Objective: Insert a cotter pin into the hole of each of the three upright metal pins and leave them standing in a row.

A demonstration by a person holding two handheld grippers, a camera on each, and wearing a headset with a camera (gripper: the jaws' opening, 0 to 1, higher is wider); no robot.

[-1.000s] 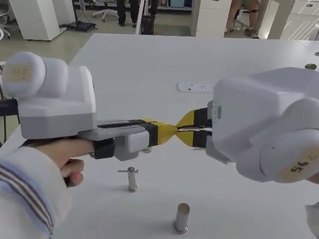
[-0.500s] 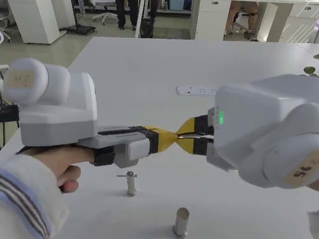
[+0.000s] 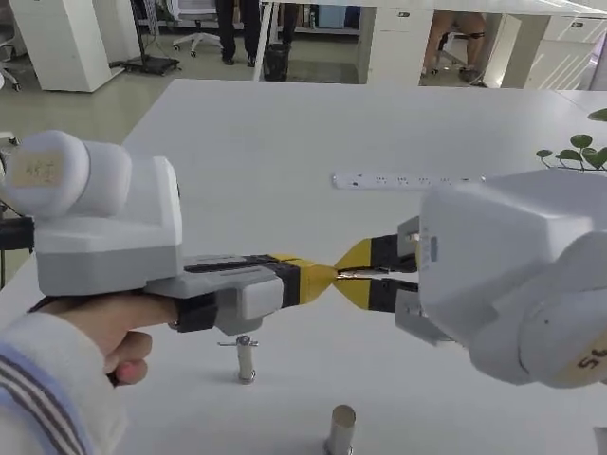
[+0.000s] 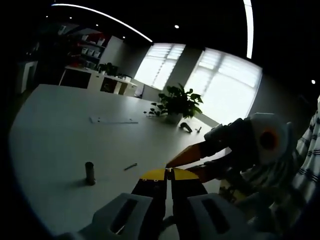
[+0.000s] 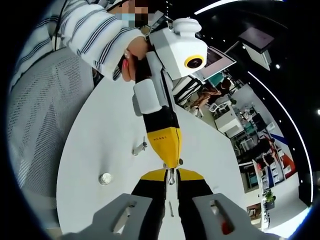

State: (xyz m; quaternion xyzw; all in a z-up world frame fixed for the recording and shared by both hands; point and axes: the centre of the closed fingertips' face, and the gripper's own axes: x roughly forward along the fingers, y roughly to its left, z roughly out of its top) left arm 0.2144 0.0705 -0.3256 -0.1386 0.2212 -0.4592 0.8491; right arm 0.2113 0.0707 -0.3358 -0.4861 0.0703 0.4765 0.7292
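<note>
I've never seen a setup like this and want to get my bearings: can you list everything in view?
Table: one, white, under everything.
Fitted metal pin: one, silver, upright, cross pin through its top.
Bare metal pin: one, silver, upright, near edge.
Held cotter pin: one, silver, in the right jaws.
Loose cotter pin: one, lying on the table.
Power strip: one, white, far side.
Plant: one, green, far right.
Left hand-held gripper: white, yellow tips, jaws together.
Right hand-held gripper: white, yellow tips, gripping the pin.
Hand: one, striped sleeve, holding the left gripper.
</note>
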